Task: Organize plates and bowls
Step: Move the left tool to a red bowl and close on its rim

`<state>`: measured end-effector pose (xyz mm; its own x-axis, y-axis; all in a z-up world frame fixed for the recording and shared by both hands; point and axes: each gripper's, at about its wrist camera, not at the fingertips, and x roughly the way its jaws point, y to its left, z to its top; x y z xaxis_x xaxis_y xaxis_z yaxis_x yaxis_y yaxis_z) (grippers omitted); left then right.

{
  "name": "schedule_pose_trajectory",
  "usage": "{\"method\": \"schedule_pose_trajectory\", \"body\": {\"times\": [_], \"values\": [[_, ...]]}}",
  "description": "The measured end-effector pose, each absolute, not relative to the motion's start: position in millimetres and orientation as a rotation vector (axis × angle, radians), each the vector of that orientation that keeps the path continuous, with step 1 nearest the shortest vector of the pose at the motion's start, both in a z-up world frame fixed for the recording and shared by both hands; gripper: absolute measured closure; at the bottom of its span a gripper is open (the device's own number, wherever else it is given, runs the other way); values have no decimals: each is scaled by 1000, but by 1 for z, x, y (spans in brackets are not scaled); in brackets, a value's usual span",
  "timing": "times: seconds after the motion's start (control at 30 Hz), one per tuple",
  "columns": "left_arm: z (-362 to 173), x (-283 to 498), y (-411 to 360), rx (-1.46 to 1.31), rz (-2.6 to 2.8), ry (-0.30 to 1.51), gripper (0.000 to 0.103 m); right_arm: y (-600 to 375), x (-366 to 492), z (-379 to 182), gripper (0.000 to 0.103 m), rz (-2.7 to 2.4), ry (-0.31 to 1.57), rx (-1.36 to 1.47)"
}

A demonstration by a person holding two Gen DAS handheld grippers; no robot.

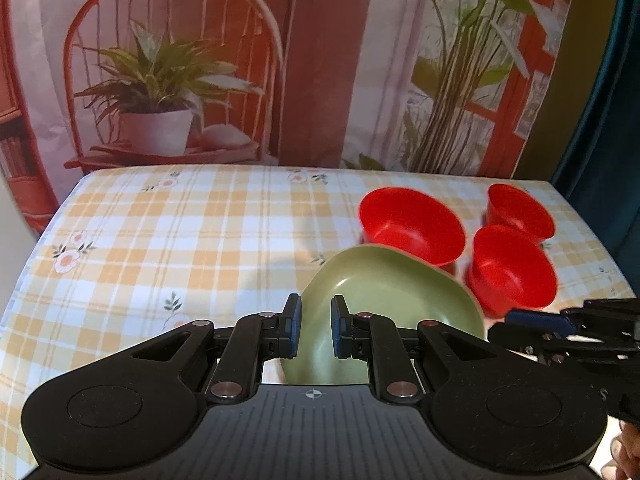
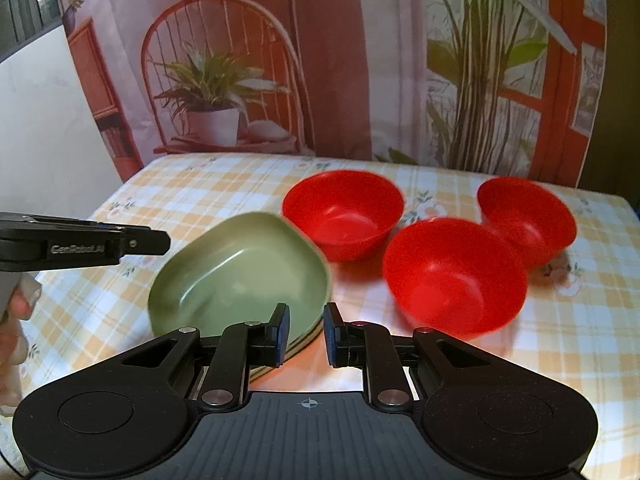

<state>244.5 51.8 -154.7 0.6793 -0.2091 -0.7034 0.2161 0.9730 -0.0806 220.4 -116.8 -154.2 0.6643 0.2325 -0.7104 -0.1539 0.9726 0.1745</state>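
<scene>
A green squarish plate [image 1: 392,300] [image 2: 240,280] lies on the checked tablecloth, seemingly on top of other plates whose edges show under it in the right wrist view. Three red bowls stand behind and to the right of it: one far [image 1: 412,224] [image 2: 344,212], one near right [image 1: 512,272] [image 2: 452,276], one far right [image 1: 520,208] [image 2: 528,220]. My left gripper [image 1: 316,326] is open with its fingers astride the plate's left rim, not clamped. My right gripper [image 2: 306,332] is open, just past the plate's right edge, holding nothing.
The table [image 1: 180,240] is covered with a yellow and white checked cloth. A printed backdrop [image 1: 168,92] with a chair and plants hangs right behind the far edge. A white wall [image 2: 40,140] is to the left.
</scene>
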Motion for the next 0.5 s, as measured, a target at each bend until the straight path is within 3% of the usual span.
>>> {"method": "schedule_pose_trajectory", "body": {"times": [0.23, 0.5], "values": [[-140, 258, 34, 9, -291, 773, 86, -147, 247, -140, 81, 212, 779, 107], [-127, 290, 17, -21, -315, 749, 86, -179, 287, -128, 68, 202, 738, 103]]}}
